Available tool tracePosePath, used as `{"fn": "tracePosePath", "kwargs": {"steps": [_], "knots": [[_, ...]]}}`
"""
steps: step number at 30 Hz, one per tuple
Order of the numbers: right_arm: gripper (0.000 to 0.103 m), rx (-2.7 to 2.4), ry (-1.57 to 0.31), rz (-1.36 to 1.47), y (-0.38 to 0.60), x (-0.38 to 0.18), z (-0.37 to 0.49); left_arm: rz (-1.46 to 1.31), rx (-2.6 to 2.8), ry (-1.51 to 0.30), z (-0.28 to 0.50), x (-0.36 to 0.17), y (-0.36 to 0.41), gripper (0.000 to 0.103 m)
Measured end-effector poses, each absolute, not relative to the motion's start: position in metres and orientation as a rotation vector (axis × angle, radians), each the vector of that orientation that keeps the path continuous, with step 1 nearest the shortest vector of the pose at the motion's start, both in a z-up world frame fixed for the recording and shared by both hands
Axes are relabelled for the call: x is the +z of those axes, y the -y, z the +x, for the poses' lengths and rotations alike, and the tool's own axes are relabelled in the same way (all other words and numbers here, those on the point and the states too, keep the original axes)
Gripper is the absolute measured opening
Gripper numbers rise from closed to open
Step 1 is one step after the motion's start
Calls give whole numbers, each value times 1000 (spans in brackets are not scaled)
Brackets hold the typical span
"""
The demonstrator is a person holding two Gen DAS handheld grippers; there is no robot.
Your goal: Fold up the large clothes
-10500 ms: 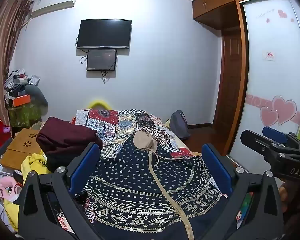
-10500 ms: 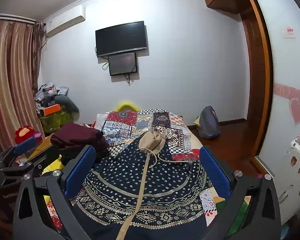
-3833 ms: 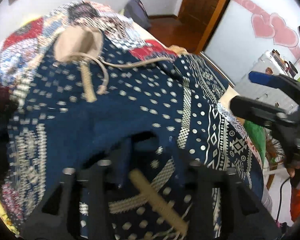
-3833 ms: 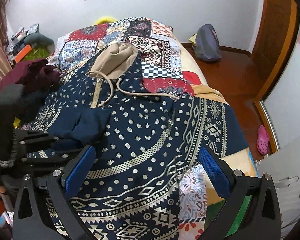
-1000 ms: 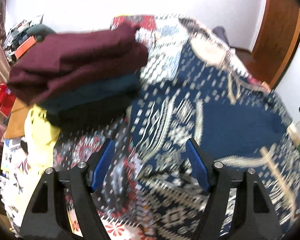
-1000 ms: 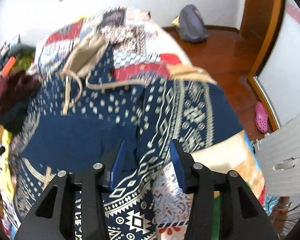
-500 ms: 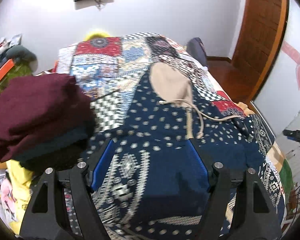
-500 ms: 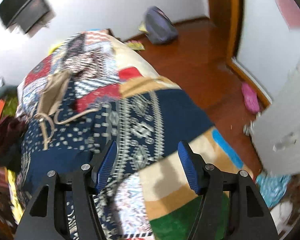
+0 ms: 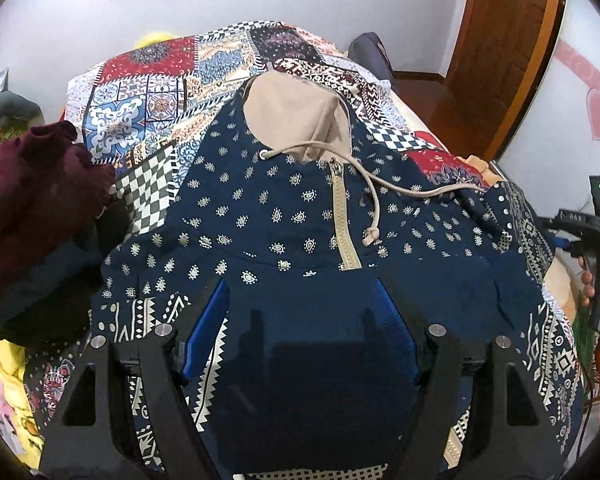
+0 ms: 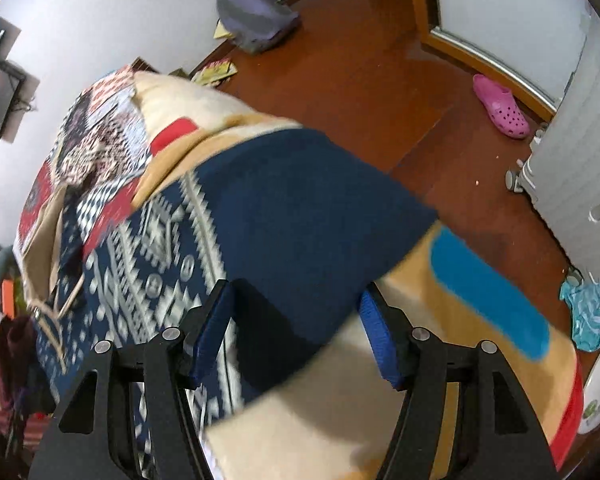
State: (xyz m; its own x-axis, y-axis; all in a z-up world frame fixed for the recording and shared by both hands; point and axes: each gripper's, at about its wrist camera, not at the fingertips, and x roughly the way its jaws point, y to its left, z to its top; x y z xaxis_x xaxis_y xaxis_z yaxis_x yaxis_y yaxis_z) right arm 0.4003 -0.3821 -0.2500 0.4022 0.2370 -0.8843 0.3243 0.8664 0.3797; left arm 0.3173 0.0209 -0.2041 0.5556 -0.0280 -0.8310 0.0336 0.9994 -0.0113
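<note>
A navy patterned hooded jacket (image 9: 280, 216) with a beige hood (image 9: 296, 120) and zip lies spread on the bed. One plain navy part is folded across its middle. My left gripper (image 9: 300, 284) hangs open just above that folded part, with nothing gripped. In the right wrist view the jacket's wide sleeve (image 10: 300, 200) reaches the bed's right edge. My right gripper (image 10: 296, 292) stands open over the sleeve's plain navy end; the pads do not press on it. A hand holds that right gripper (image 9: 580, 232) at the far right of the left wrist view.
A stack of folded maroon and dark clothes (image 9: 32, 200) sits at the bed's left side. The patchwork bedcover (image 9: 148, 92) runs to the far wall. On the wooden floor lie a grey backpack (image 10: 256, 16) and a pink shoe (image 10: 500, 106), by a white cabinet (image 10: 580, 180).
My left gripper swung from the clothes stack to over the jacket's middle. My right gripper rolled, dropped towards the bed's right edge, and its jaws widened.
</note>
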Motion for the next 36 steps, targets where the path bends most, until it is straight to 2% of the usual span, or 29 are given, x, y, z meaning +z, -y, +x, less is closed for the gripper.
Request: {"fn": "tracePosePath", "kwargs": {"steps": [3,6,7,8,17,25,30,36], "knots": [[54,-90,-1145,546,383,-251,412,2,-26,-991,320,-208,-23,73],[28,-114,-1109,499,378,-243,413,-4,-20,-994,319,-210,-25,73],[10,-121,-1101,482,377,-240,413,-8,-19,-995,318,-210,-26,73],[7,-119,-1086,467,374,-233,411,-9,-18,-994,317,-209,-26,73],[7,7,-907,363,344,-144,382,5,-7,-939,296,-185,-31,73],[6,281,-790,237,263,-66,346,13,-2,-886,274,-161,-39,73],[6,418,-827,155,206,-67,334,3,2,-879,259,-156,-47,73],[6,548,-986,115,144,-114,330,-10,13,-888,245,-160,-57,73]]}}
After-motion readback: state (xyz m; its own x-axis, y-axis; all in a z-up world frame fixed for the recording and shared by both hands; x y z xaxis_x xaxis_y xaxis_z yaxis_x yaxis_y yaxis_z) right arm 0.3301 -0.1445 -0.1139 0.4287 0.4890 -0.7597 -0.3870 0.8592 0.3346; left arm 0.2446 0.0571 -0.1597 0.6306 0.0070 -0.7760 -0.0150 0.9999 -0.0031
